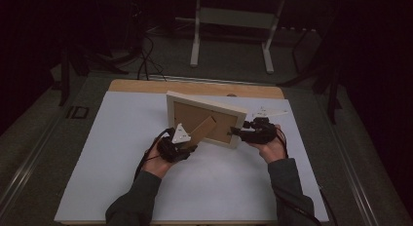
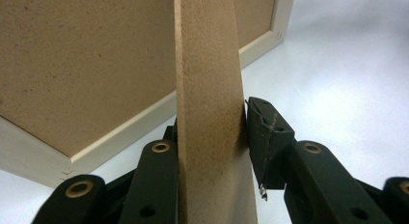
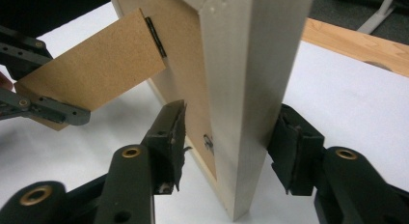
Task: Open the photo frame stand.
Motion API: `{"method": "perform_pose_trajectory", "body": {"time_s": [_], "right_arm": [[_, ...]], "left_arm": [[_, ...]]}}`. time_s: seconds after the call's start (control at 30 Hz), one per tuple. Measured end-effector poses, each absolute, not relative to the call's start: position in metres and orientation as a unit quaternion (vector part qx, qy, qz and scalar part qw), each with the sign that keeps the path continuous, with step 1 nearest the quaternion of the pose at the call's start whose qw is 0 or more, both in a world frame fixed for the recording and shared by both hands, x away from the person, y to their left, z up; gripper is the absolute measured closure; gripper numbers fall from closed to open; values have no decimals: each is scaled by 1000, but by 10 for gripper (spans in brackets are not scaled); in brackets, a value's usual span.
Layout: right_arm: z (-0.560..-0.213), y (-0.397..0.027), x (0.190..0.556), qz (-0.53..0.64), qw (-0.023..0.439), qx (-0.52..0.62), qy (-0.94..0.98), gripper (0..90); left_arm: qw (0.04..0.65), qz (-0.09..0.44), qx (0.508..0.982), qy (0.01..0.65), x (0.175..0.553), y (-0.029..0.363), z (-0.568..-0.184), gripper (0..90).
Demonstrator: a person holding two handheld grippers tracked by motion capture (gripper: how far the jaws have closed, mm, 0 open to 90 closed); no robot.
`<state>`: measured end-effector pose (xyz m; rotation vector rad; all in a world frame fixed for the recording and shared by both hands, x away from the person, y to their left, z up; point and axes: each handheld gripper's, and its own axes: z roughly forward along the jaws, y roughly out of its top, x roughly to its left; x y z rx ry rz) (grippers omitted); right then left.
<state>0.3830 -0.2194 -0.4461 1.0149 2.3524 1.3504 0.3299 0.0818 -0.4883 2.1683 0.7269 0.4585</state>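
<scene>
While the picture frame [image 1: 204,120] stands on its lower edge near the middle of the white table top [image 1: 122,187], back side toward us, we seem to be opening its easel leg [image 1: 203,129] so the frame can stand alone. The right gripper [image 1: 238,132] has its jaws closed across the frame's pale side rail [image 3: 246,103], one pad on the back board, the other on the outer face. The left gripper [image 1: 189,147] has its jaws pinched on the free end of the leg — the leg hinged at a dark strip [image 3: 156,36] on the backing.

To do this well, we judge the right hand should hold the frame steady and near upright, without twisting the rail. We would swing the leg outward around the hinge line, not pull along it — the fibreboard looks thin and could tear at the hinge. Once the leg's foot meets the table top, we ease the frame back onto it before letting go.
</scene>
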Motion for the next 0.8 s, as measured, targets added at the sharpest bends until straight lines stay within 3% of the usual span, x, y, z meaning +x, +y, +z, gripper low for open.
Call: {"method": "perform_pose_trajectory", "body": {"time_s": [0.43, 0.53, 0.8], "right_arm": [[-450, -213, 388, 463, 123, 342, 809, 497], [-450, -213, 388, 460, 129, 347, 807, 563], [-451, -212, 379, 453, 155, 328, 814, 621]], "left_arm": [[402, 169, 857, 274, 329, 82, -488, 696], [403, 167, 858, 271, 329, 81, -488, 705], [401, 172, 854, 285, 332, 83, -490, 689]]}}
